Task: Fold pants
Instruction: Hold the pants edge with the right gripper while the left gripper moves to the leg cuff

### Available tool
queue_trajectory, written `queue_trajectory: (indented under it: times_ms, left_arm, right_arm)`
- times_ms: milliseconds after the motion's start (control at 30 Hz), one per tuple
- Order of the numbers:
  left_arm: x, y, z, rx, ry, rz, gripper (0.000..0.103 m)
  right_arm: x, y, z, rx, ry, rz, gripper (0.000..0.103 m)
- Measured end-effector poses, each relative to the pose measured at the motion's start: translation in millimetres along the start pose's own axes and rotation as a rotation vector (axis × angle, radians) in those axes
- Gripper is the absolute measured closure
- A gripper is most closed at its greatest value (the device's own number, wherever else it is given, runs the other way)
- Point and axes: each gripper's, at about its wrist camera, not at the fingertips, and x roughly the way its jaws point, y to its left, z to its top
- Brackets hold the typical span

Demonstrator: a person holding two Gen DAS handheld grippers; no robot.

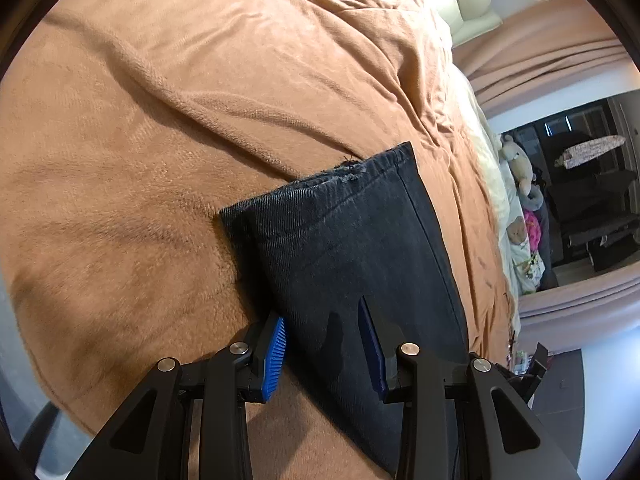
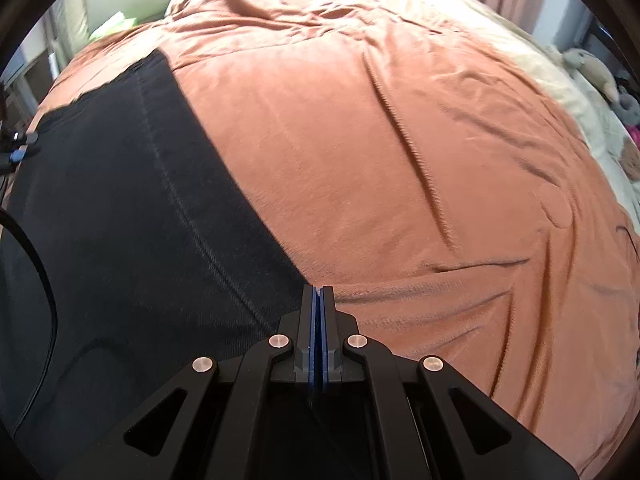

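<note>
Dark denim pants (image 1: 352, 248) lie flat on an orange-brown blanket (image 1: 160, 120), the frayed hem of a leg toward the far side. My left gripper (image 1: 324, 344) hovers low over that leg. Its blue pads (image 1: 276, 352) stand apart, the left one at the leg's left edge, the other over the cloth. The fabric between them lies flat and unpinched. In the right wrist view the pants (image 2: 120, 220) fill the left side. My right gripper (image 2: 318, 292) is shut, and the right edge of the pants runs straight into its tips.
The blanket (image 2: 400, 160) covers a bed and is creased toward the right. Soft toys (image 1: 520, 184) and pale bedding line the bed's far edge, with curtains (image 1: 552, 60) beyond. A black cable (image 2: 40, 248) curves over the pants at the left.
</note>
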Motion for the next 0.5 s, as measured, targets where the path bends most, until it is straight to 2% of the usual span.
queue_trajectory:
  times_ms: [167, 367, 500]
  left_arm:
    - [7, 5, 7, -0.013, -0.006, -0.031, 0.066]
    - [8, 10, 11, -0.043, -0.023, -0.101, 0.066]
    - [14, 1, 1, -0.018, 0.024, -0.159, 0.066]
  right_arm:
    - [-27, -7, -6, 0.079, -0.055, -0.046, 0.102]
    - [-72, -15, -26, 0.182, -0.107, 0.012, 0.102]
    - [-98, -13, -50, 0.236, -0.122, -0.02, 0.102]
